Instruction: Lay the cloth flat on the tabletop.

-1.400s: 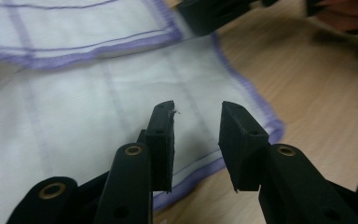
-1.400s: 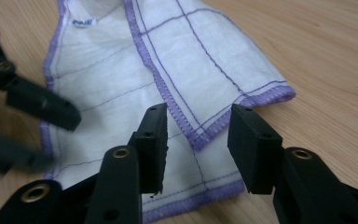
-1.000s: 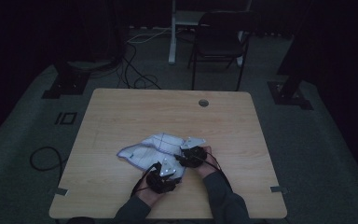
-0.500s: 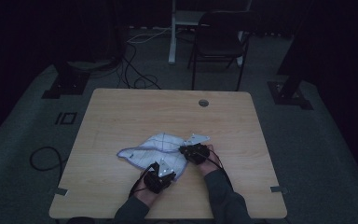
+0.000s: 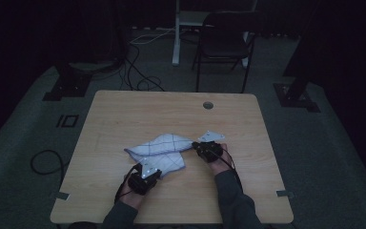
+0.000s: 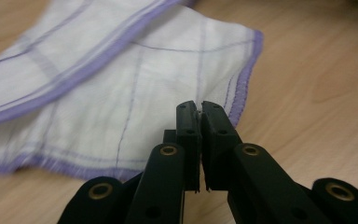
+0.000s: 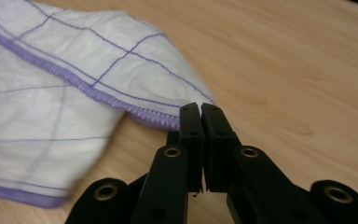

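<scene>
A white cloth (image 5: 159,145) with purple hems and thin purple grid lines lies partly folded on the wooden table (image 5: 171,109), near its front middle. My left gripper (image 5: 158,165) sits at the cloth's near edge. In the left gripper view its jaws (image 6: 199,106) are shut over the cloth (image 6: 121,93), with a sliver of white pinched at the tips. My right gripper (image 5: 196,146) is at the cloth's right end. Its jaws (image 7: 199,109) are shut at a hemmed corner of the cloth (image 7: 98,60).
A round cable hole (image 5: 208,105) sits in the table's far right part. Beyond the table stand a dark chair (image 5: 224,43) and a white desk leg (image 5: 176,33), with cables (image 5: 138,71) on the floor. The room is dim.
The two grippers have drawn apart, the left one leftward and the right one rightward and slightly away. The cloth is stretched wider between them.
</scene>
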Motion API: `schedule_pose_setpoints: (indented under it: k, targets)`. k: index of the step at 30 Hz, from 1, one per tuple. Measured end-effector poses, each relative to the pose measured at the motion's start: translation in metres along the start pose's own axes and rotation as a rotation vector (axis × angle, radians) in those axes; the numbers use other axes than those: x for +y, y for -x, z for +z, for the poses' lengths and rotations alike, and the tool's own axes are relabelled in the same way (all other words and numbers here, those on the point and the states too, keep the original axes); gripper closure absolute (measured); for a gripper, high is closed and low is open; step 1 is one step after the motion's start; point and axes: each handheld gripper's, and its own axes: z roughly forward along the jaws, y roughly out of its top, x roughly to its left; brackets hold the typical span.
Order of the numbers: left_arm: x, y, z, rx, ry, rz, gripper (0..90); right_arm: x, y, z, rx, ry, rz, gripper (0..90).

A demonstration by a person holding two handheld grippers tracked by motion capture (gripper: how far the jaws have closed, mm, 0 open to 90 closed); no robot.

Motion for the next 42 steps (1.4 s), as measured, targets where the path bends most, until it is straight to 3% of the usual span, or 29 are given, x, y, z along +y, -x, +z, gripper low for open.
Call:
schedule_pose_setpoints:
  k: [5, 12, 20, 23, 32, 37, 39, 42]
  targets:
    - [0.001, -0.016, -0.019, 0.050, 0.042, -0.026, 87.1, 0.006, 0.009, -0.008, -0.039, 0.020, 0.006, 88.7]
    - [0.002, -0.040, -0.044, 0.077, 0.103, -0.090, 87.3, 0.010, 0.023, -0.019, -0.086, 0.025, 0.020, 88.8]
    - [-0.005, -0.062, -0.056, 0.130, 0.115, -0.143, 87.4, 0.018, 0.036, -0.029, -0.134, 0.021, 0.007, 88.8]
    - [-0.009, -0.069, -0.054, 0.134, 0.095, -0.161, 87.4, 0.019, 0.043, -0.032, -0.154, 0.016, 0.016, 88.8]
    - [-0.015, -0.072, -0.041, 0.134, 0.025, -0.171, 87.3, 0.019, 0.058, -0.035, -0.204, -0.011, 0.033, 88.8]
    - [-0.014, -0.068, -0.036, 0.139, 0.001, -0.146, 85.9, 0.016, 0.059, -0.030, -0.185, -0.037, 0.024, 87.6]
    - [-0.015, -0.068, -0.035, 0.147, -0.007, -0.148, 82.6, 0.015, 0.057, -0.028, -0.174, -0.042, 0.024, 78.3]
    - [-0.014, -0.068, -0.037, 0.150, -0.001, -0.156, 77.0, 0.013, 0.053, -0.030, -0.155, -0.040, 0.017, 72.3]
